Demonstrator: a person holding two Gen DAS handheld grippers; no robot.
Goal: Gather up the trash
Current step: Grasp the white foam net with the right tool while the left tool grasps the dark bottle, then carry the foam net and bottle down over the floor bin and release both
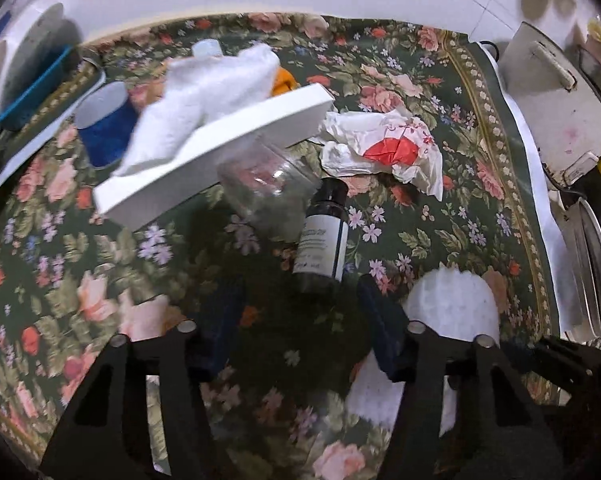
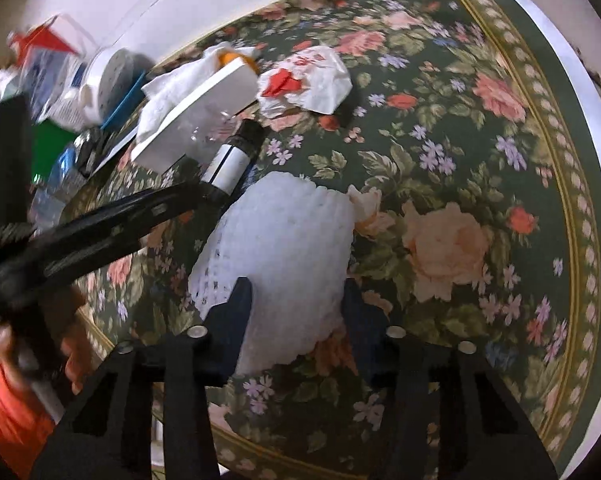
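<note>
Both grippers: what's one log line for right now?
left gripper: open, near dark bottle | right gripper: open, straddling white foam net

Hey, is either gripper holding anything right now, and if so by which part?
Neither. The left gripper is open above the dark bottle; the right gripper is open around the white foam net, not closed on it.

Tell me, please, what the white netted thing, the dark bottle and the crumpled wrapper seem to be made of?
White netted thing: likely soft foam mesh, matte, with an open lattice edge.
Dark bottle: glass or plastic, glossy, paper-like white label.
Crumpled wrapper: thin paper or film, sharply creased, printed red.
</note>
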